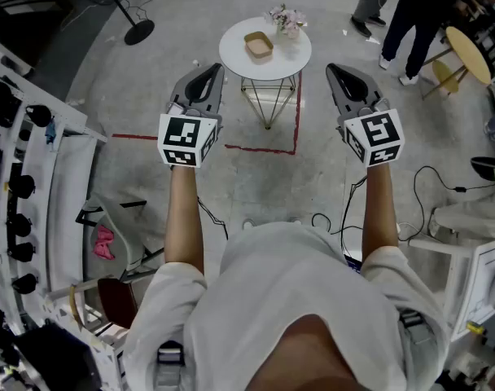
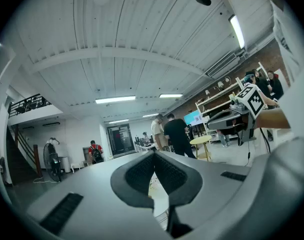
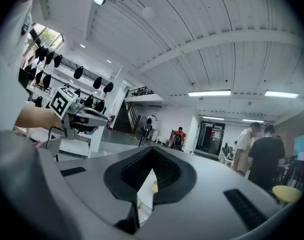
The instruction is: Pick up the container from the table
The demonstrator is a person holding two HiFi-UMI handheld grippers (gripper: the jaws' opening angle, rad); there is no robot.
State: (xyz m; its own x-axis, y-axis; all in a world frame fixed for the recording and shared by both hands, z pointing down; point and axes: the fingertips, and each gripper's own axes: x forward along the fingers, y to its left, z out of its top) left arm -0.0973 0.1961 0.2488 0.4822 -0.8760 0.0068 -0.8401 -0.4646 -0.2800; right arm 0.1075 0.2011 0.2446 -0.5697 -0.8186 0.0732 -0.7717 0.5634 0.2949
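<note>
Currently I'm holding both grippers up over the floor, short of the round white table (image 1: pixel 233 62). The left gripper (image 1: pixel 214 69) has its fingers pressed together with nothing between them, and the right gripper (image 1: pixel 332 69) is closed and empty too. The tan container (image 1: pixel 259 45) sits near the middle of the tabletop, well apart from both. A small crumpled bundle (image 1: pixel 286 19) lies at the table's far right edge.
</note>
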